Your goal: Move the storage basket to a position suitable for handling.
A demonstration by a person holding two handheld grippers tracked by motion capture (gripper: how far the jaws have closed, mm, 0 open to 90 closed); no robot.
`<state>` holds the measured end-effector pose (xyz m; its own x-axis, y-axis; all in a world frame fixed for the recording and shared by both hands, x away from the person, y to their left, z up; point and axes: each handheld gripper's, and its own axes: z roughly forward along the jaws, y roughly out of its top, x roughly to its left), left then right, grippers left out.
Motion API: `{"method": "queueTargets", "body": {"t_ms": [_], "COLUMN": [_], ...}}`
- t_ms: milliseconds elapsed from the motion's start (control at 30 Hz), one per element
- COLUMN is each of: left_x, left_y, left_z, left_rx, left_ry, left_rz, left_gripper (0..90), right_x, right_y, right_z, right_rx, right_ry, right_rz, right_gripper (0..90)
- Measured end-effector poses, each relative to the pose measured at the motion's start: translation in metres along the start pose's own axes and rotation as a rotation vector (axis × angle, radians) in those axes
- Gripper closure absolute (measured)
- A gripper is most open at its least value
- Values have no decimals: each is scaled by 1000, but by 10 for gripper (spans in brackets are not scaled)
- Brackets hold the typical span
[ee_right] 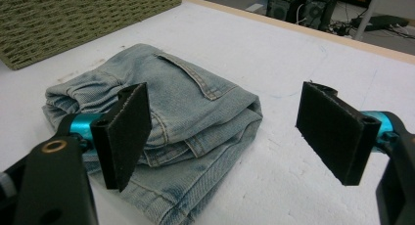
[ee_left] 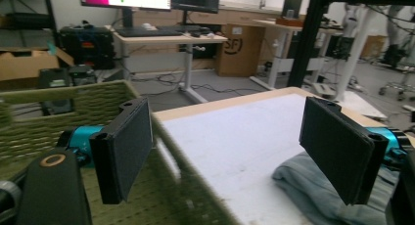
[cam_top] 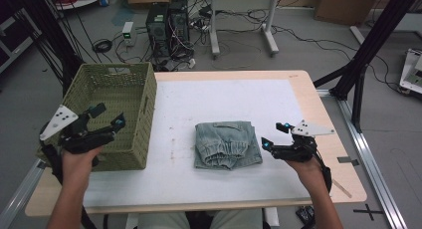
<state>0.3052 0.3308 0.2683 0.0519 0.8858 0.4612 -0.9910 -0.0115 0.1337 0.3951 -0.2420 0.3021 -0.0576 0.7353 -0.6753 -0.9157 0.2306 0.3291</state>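
Note:
A folded pair of light blue jeans [cam_top: 227,144] lies on the white table cover [cam_top: 219,102], near the middle. In the right gripper view the jeans [ee_right: 181,112] sit just ahead of the jaws, back pocket up. My right gripper [cam_top: 274,135] hovers open just right of the jeans, nothing between its pads [ee_right: 337,129]. My left gripper [cam_top: 108,115] is open over the near part of the green woven basket [cam_top: 113,109], its jaws wide apart. In the left gripper view the basket's rim [ee_left: 73,95] is below and the jeans [ee_left: 313,188] show at lower right.
The basket stands at the table's left edge, overhanging it a little. The table [cam_top: 328,139] ends close to the right of my right gripper. Beyond the far edge are computer towers [cam_top: 168,22], cables and desk legs on the floor.

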Motion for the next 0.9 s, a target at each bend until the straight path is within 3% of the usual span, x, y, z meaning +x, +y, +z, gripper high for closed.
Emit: {"method": "queueTargets", "body": {"t_ms": [167, 333, 600, 667, 900], "left_x": [35, 63, 92, 104, 126], "left_y": [3, 1, -9, -13, -25], "left_z": [-17, -32, -47, -54, -66], "left_rx": [10, -8, 2, 26, 62], "left_ry": [99, 140, 190, 233, 290], "left_rz": [-18, -29, -44, -51, -72], "left_gripper": [200, 200, 202, 204, 205], "right_x": [-1, -1, 0, 0, -1], "right_y": [-1, -1, -2, -2, -3], "right_z": [-1, -1, -1, -1, -2], "right_rx": [0, 3, 5, 7, 7], "right_ry": [-4, -7, -8, -10, -15], "right_rz": [6, 10, 9, 9, 13], "right_gripper": [214, 214, 214, 214, 214]}}
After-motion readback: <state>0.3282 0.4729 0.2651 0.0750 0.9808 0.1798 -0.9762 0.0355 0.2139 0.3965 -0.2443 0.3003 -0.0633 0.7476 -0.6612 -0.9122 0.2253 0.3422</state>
